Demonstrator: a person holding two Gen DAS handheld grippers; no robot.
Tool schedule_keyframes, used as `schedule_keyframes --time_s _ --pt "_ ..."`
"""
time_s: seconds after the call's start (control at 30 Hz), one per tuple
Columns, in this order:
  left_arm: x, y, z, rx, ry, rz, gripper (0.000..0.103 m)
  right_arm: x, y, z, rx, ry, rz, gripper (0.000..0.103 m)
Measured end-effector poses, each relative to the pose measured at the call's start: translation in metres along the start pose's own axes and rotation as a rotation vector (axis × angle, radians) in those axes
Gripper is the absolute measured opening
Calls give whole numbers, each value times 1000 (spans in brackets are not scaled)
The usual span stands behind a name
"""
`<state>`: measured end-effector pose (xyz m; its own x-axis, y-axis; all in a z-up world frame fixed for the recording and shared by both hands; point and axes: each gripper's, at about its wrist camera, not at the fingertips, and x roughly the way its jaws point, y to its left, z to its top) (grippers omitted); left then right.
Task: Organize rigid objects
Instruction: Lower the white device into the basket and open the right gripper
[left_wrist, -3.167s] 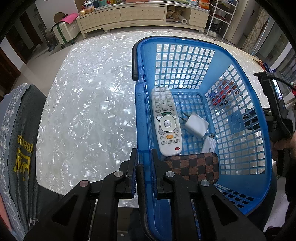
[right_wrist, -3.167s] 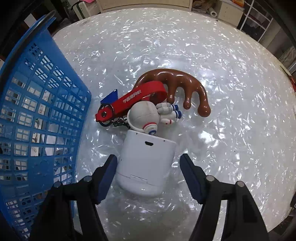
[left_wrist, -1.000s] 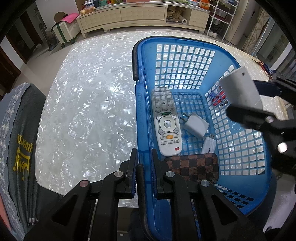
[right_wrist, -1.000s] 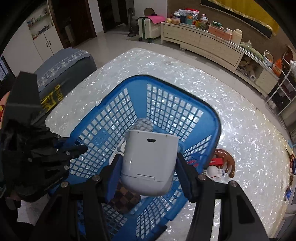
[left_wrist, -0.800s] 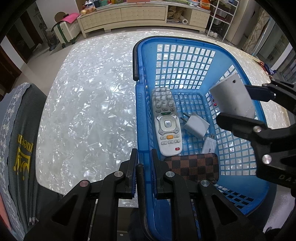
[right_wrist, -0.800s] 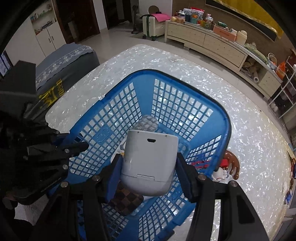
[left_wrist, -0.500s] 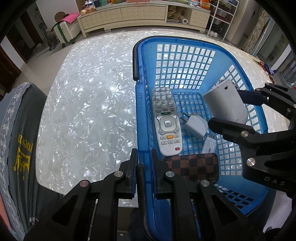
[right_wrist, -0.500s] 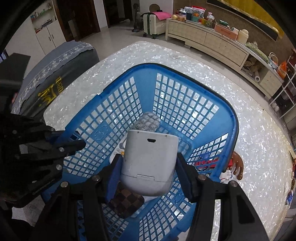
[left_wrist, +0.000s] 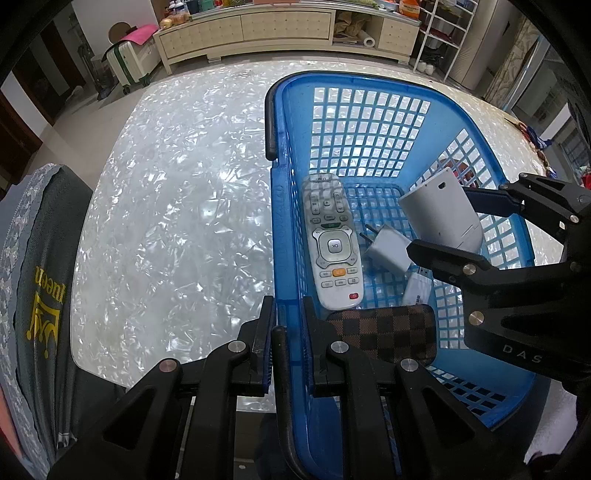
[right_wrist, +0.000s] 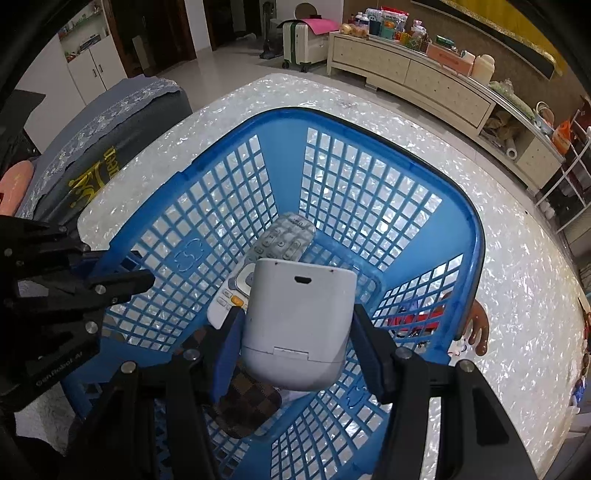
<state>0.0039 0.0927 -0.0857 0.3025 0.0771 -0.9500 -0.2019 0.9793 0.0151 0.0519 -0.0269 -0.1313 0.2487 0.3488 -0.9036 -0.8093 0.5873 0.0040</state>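
**A:** Where is the white box (right_wrist: 297, 325)?

**B:** Over the inside of the blue basket (right_wrist: 458, 229), clamped between the blue pads of the right claw (right_wrist: 295, 354). It is smooth plastic with rounded corners, a small slot near its far end and a hatch near the pads. The claw points steeply down into the basket.

**A:** Does the other camera add anything?

**B:** Yes. The left view shows the box (left_wrist: 439, 214) from the side, tilted, held above the basket floor near the right wall, with the right claw (left_wrist: 454, 225) reaching in from the right. Below it lie a white charger (left_wrist: 388, 247) and a small white stick (left_wrist: 417, 288), which the right view mostly hides behind the box.

**A:** And the left claw (left_wrist: 288, 332)?

**B:** Closed on the near left rim of the basket (left_wrist: 284, 236), one finger outside the wall and one inside, pointing steeply down.

**A:** What else is in there?

**B:** A long white remote (left_wrist: 332, 243) with grey buttons along the left wall, and a brown checkered wallet (left_wrist: 388, 332) at the near end. Only the right view shows a brown wooden piece (right_wrist: 478, 325) and something red (right_wrist: 413, 317) outside the basket's right wall, on the glittering pearly desk (right_wrist: 517, 295).
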Motion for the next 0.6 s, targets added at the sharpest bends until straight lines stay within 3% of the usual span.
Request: schedule_keyframes --time_s 0.43,0.5,0.6 --pt "0 0 0 -1 0 -1 15 0 0 -1 -1 -12 3 57" --pt "0 0 0 1 0 1 15 -1 0 -1 2 -18 15 75" --pt "0 0 0 -2 -1 -3 15 -3 2 1 7 -12 63 95"
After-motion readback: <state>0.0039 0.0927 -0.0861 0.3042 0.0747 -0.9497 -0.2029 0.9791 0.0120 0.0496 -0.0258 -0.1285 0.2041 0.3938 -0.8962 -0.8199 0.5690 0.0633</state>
